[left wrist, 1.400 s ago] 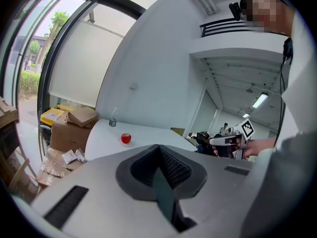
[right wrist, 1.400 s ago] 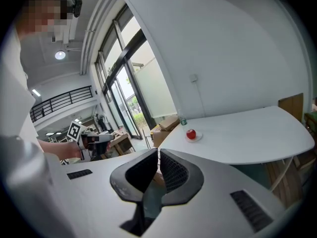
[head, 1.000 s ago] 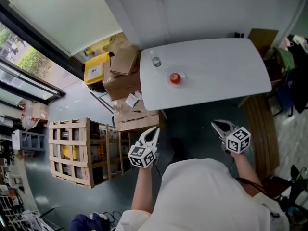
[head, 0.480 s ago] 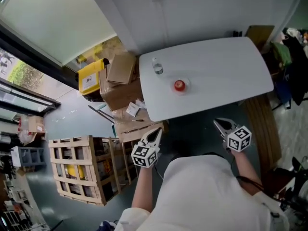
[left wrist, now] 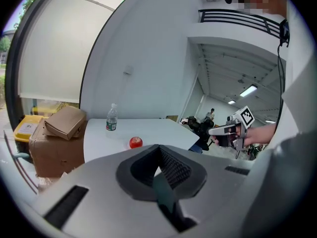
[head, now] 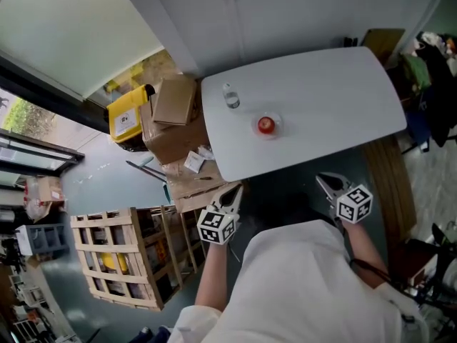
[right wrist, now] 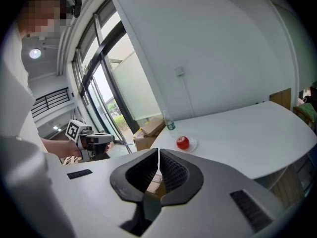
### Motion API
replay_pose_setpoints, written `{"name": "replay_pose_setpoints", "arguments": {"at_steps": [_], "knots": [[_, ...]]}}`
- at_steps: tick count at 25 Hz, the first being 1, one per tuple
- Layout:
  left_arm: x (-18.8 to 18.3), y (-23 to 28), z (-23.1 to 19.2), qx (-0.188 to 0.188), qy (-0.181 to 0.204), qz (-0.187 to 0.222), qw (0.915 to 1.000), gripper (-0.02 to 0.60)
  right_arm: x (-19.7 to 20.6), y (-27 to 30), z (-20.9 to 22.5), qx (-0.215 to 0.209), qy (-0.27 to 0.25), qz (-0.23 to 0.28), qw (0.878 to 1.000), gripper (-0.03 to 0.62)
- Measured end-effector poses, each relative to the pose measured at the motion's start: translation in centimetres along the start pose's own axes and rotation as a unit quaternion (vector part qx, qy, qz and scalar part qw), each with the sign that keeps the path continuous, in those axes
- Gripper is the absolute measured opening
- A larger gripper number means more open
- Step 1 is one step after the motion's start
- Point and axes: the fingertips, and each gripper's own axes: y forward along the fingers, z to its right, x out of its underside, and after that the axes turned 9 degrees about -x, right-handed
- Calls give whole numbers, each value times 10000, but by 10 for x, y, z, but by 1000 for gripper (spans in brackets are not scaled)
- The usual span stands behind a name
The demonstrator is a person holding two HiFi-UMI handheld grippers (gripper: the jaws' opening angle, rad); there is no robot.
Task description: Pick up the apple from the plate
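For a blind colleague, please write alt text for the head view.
From above: a red apple lies on a small plate on a white table, a water bottle nearby. The person holds the left gripper and right gripper short of the table's edge, both shut and empty.

Red apple [head: 265, 124], white table [head: 328, 91], yellow bin [head: 127, 118], brown cardboard boxes [head: 175, 100].

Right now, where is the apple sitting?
In the head view the apple sits on its plate on the left half of the white table, with the water bottle up-left of it.
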Motion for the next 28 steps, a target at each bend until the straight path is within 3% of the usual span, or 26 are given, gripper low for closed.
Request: {"name": "replay_pose_setpoints", "arguments": {"at_steps": [7, 20, 28], "knots": [[-21, 25, 12, 61, -302, 216, 9993, 2, -24, 11, 17, -283, -249, -122, 9992, 37], [-46, 104, 26, -614, -537, 236, 9964, 2, -75, 46, 93, -1074, -525, -596, 9910, 37], [-52, 160, 14, -988, -421, -8, 9942, 5, -87, 64, 124, -1462, -419, -847, 9847, 37]]}}
